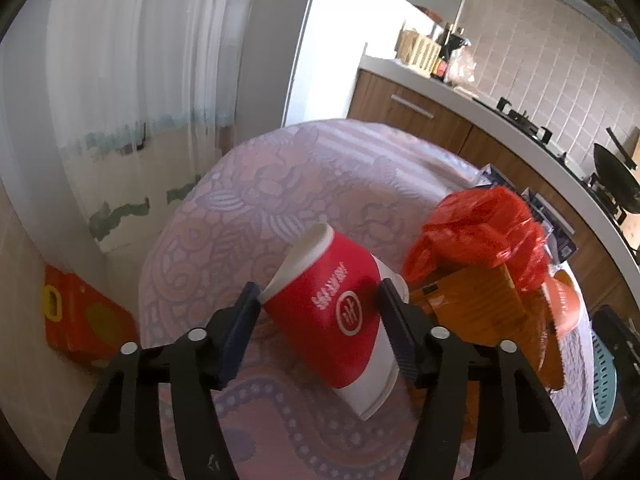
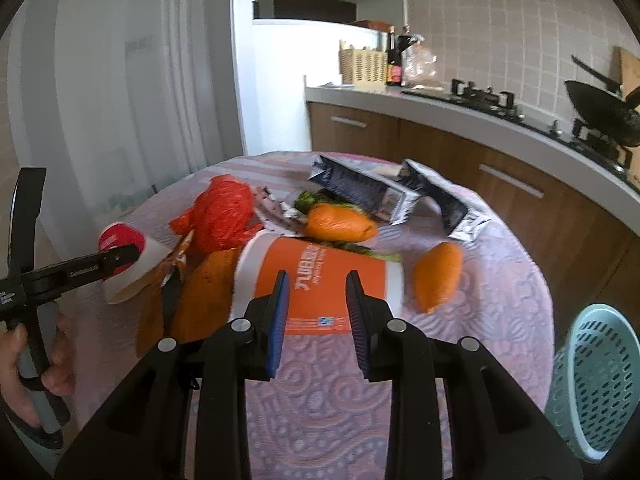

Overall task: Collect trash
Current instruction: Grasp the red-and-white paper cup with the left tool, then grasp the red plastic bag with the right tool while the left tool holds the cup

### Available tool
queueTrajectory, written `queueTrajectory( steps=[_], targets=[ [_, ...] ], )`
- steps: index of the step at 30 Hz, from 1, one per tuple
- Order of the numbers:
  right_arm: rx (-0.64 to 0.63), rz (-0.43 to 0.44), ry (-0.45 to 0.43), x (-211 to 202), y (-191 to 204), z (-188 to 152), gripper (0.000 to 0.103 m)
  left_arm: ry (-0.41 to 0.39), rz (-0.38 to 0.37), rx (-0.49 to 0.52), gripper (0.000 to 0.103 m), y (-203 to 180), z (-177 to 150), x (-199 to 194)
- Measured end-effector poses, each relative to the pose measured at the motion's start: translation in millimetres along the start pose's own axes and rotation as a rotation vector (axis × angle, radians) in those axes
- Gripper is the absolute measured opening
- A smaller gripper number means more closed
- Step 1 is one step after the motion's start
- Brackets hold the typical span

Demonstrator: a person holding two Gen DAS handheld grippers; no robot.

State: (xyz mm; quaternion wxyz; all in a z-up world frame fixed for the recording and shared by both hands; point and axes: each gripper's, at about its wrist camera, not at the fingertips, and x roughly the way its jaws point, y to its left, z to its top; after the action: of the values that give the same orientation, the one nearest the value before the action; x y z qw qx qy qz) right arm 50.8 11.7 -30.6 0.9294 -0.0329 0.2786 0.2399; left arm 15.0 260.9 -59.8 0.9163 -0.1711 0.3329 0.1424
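Holding: my left tongs (image 1: 318, 300) sit around the red cup (image 1: 336, 312); both pads (image 1: 244, 320) look to touch its sides, so I call it clamped.
Red cup: tipped on its side on the surface (image 1: 280, 184), open mouth facing away, white base toward me.
Right tongs: my right tongs (image 2: 318, 300) are narrowly apart with nothing between them, hovering just short of the orange cup (image 2: 316, 280).
Orange cup: lies on its side across the surface, white rims at either end.
Red bag: a crumpled red bag (image 2: 222, 212) lies behind the orange cup, on top of a brown paper bag (image 2: 208, 292).
Carrots: one carrot (image 2: 340, 222) lies behind the orange cup, a second carrot (image 2: 438, 276) just right of it.
Cartons: two dark cartons (image 2: 360, 190) lie at the far side, open ends showing silver.
Basket: a pale blue basket (image 2: 600, 380) stands off the surface's right edge.
My left hand: my hand (image 2: 36, 364) grips the left tool's handle, seen from the right camera.
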Motion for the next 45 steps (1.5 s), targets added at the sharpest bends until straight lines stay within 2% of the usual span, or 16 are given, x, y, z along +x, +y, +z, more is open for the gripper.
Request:
queueTrajectory(
  steps=[6, 7, 9, 11, 16, 19, 21, 24, 27, 30, 38, 45],
  targets=[
    [-0.014, 0.059, 0.018, 9, 10, 13, 0.027, -0.033, -0.018, 0.016, 0.049, -7, 1, -9],
    [-0.017, 0.095, 0.027, 13, 12, 21, 0.029, -0.037, -0.022, 0.012, 0.048, -7, 1, -11],
    [-0.028, 0.138, 0.034, 22, 19, 39, 0.042, -0.053, -0.032, -0.003, 0.048, -4, 4, -16],
    [-0.044, 0.159, 0.027, 31, 28, 52, 0.045, -0.071, -0.037, -0.011, 0.048, -2, 7, -21],
    [-0.063, 0.218, 0.066, 61, 50, 71, 0.045, -0.094, -0.034, -0.024, 0.048, 1, 13, -25],
    [-0.068, 0.208, 0.125, 85, 59, 74, 0.045, -0.097, -0.031, -0.028, 0.048, 2, 17, -24],
    [-0.059, 0.208, 0.153, 96, 59, 73, 0.045, -0.103, -0.038, -0.029, 0.048, 2, 17, -25],
    [-0.031, 0.262, 0.197, 109, 56, 73, 0.044, -0.109, -0.046, -0.025, 0.048, 0, 19, -26],
    [-0.055, 0.282, 0.201, 109, 61, 74, 0.032, -0.115, -0.051, -0.022, 0.048, -2, 19, -29],
    [-0.077, 0.277, 0.177, 100, 65, 72, 0.025, -0.129, -0.054, -0.02, 0.048, -4, 22, -34],
    [-0.045, 0.308, 0.004, 52, 50, 93, 0.025, -0.195, -0.065, 0.015, 0.048, -21, 34, -61],
    [-0.008, 0.236, -0.116, 0, 13, 102, 0.025, -0.235, -0.116, 0.083, 0.048, -60, 41, -79]
  ],
)
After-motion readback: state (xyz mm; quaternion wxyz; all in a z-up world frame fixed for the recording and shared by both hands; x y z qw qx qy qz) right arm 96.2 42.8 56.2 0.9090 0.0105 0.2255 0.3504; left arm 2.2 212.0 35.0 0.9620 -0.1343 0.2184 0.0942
